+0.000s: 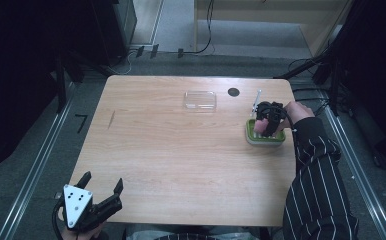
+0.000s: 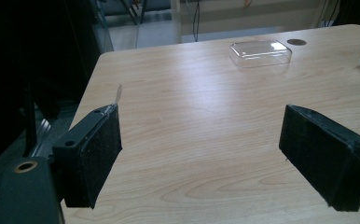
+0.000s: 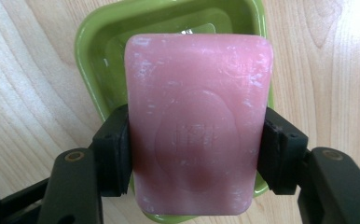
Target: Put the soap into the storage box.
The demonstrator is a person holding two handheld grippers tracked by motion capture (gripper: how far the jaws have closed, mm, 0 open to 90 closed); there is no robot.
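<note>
Right gripper: clamped on pink soap bar, above green soap dish.
Left gripper: spread, empty, near left.
Tip: keep the bar level and centred over the dish.

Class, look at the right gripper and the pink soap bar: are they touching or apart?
Touching. In the right gripper view, both black pads of the right gripper press against the sides of the pink soap bar.

Light wooden table on grey floor. Metal rails along both sides. Pale wood cabinet beyond far edge; cables trail there. Surroundings dark.
</note>
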